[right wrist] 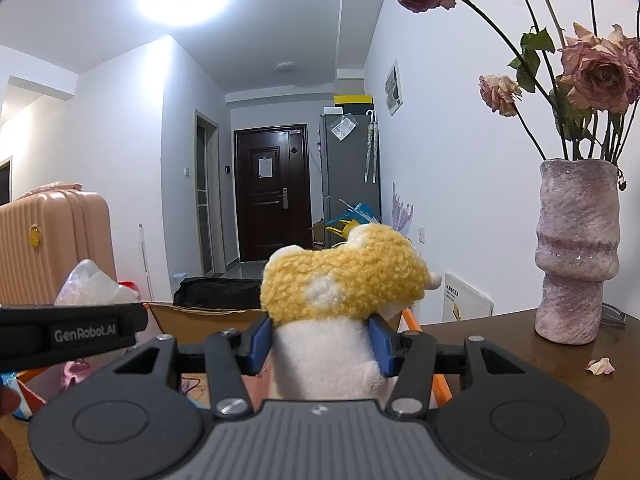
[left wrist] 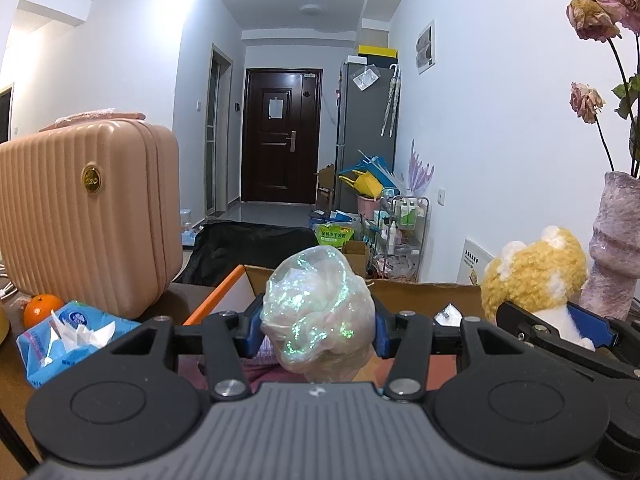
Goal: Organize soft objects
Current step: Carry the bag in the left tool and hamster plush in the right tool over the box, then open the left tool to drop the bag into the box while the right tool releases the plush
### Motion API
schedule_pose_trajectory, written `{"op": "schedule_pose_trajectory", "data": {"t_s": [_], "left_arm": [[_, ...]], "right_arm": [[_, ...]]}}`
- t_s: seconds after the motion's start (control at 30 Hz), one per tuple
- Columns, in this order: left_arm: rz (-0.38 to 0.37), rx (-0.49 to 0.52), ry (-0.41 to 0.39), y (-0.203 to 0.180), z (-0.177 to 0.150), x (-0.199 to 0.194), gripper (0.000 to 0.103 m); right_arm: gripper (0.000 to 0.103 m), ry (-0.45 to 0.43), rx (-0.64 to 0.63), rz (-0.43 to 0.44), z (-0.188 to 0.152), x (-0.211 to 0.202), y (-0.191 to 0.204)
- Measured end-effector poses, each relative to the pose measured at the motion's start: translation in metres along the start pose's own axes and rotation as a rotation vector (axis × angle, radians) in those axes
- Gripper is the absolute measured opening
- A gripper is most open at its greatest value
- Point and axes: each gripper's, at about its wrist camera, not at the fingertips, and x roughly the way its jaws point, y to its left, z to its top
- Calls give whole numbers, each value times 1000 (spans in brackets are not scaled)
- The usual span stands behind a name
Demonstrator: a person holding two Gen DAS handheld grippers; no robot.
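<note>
1. Left tongs (left wrist: 318,332): blue pads pressed on both sides of a shimmery soft ball (left wrist: 320,316), translucent with green-pink glints. The ball is held up clear of the tabletop (left wrist: 16,376) and bulges above the pads.
2. Right tongs (right wrist: 320,344): clamped on the white body of a plush toy (right wrist: 340,292); its yellow curly head sits above the pads.
3. From the left camera, the plush toy (left wrist: 536,276) and the right tongs show at 3 o'clock, near the ball.
4. From the right camera, the left tongs' black arm enters at 9 o'clock, with the ball (right wrist: 94,284) poking above it.
5. A cardboard box (left wrist: 400,288) with an orange edge lies just beyond both tongs, at 12 o'clock of the ball.
6. Pink suitcase (left wrist: 84,208) stands at 10 o'clock in the left view; an orange (left wrist: 42,310) and a blue tissue pack (left wrist: 76,336) lie at its foot, at 9 o'clock.
7. A mauve vase (right wrist: 576,256) of dried roses (right wrist: 596,72) stands on the tabletop at 3 o'clock of the toy; a fallen petal (right wrist: 600,366) lies near its base.
</note>
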Motion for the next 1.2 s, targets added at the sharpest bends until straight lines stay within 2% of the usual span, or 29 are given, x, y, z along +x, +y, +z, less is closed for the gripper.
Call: {"op": "schedule_pose_trajectory", "data": {"t_s": [0.77,0.9,1.0,1.07,1.1,1.13,1.2], "left_arm": [[0,35,-32,-1,5,17,51],[-6,34,-35,0,5,16,54],[-3,32,-42,0,3,13,70],[-8,19,-44,1,4,11,87],[-7,9,-47,3,4,10,90],[-1,0,-55,4,4,8,100],[15,-8,-69,6,4,6,103]], "right_arm": [[51,17,-31,15,-3,21,2],[52,24,-46,19,-4,22,4],[57,26,-47,25,-5,21,3],[60,25,-45,28,-5,21,2],[68,26,-43,29,-5,21,2],[78,25,-38,28,-4,20,1],[87,13,-25,18,-4,19,-1]]}}
